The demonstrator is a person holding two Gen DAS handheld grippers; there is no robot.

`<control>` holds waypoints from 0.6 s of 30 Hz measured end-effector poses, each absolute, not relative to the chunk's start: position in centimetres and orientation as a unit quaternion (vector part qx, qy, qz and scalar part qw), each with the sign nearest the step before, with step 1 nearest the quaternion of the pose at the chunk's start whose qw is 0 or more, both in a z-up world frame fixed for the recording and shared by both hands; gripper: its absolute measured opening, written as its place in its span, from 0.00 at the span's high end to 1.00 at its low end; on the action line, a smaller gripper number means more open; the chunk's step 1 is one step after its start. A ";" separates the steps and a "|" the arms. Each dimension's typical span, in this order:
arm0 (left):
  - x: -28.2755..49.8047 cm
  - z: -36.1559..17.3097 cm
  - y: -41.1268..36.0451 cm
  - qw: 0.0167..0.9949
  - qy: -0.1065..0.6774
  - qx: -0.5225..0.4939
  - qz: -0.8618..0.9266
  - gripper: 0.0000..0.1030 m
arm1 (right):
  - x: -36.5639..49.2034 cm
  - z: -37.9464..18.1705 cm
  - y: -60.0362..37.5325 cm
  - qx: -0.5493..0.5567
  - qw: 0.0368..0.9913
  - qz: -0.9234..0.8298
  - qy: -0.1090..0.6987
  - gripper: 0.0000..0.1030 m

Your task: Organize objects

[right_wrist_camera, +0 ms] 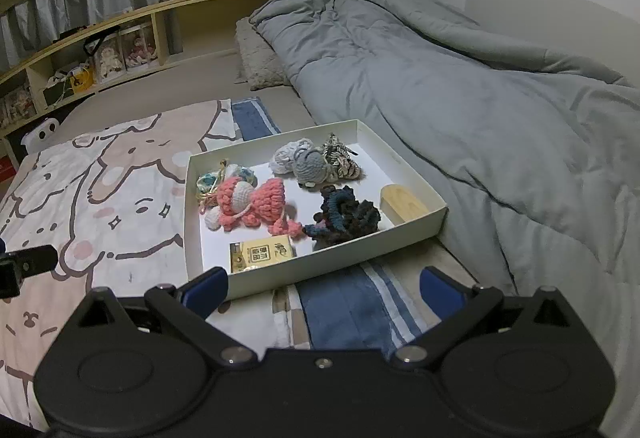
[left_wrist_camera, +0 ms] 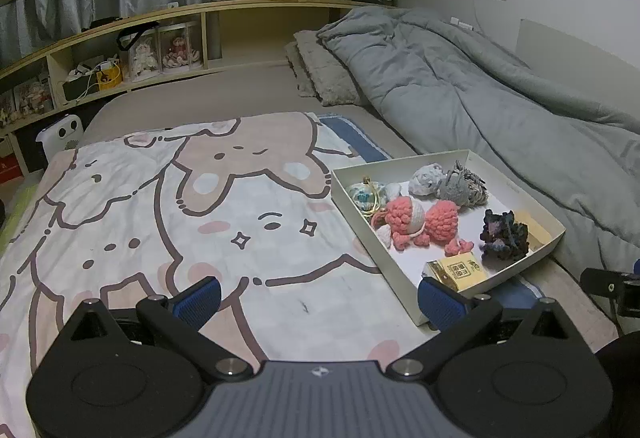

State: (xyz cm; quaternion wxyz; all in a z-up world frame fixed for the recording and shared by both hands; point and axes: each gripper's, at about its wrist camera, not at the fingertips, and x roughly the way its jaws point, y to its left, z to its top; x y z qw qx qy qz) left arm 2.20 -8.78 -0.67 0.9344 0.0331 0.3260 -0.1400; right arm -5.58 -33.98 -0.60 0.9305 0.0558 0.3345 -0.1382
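Note:
A white shallow box (right_wrist_camera: 400, 230) (left_wrist_camera: 342, 193) lies on the bed. It holds a pink crochet toy (right_wrist_camera: 256, 205) (left_wrist_camera: 416, 224), a dark crochet piece (right_wrist_camera: 344, 217) (left_wrist_camera: 504, 236), grey and striped crochet pieces (right_wrist_camera: 316, 161) (left_wrist_camera: 448, 179), a teal one (right_wrist_camera: 208, 179), a small yellow box (right_wrist_camera: 264, 254) (left_wrist_camera: 458, 270) and a wooden block (right_wrist_camera: 402, 203). My left gripper (left_wrist_camera: 318, 300) is open and empty, left of the box. My right gripper (right_wrist_camera: 324, 288) is open and empty, just in front of the box's near wall.
A cartoon-print blanket (left_wrist_camera: 160, 205) covers the bed's left part. A grey duvet (right_wrist_camera: 480, 97) lies bunched to the right of the box. A wooden shelf (left_wrist_camera: 140, 49) with figurines runs along the back, under curtains. A blue striped cloth (right_wrist_camera: 352, 310) lies under the box.

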 end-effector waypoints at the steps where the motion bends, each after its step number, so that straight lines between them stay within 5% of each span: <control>1: 2.2 -0.6 -8.8 0.934 0.326 0.033 -0.140 0.00 | -5.6 -0.6 -34.0 0.056 0.930 -0.139 0.335 0.00; 18: 1.9 -0.6 -9.1 0.933 0.326 0.039 -0.147 0.00 | -5.5 -0.6 -33.9 0.055 0.929 -0.143 0.337 0.00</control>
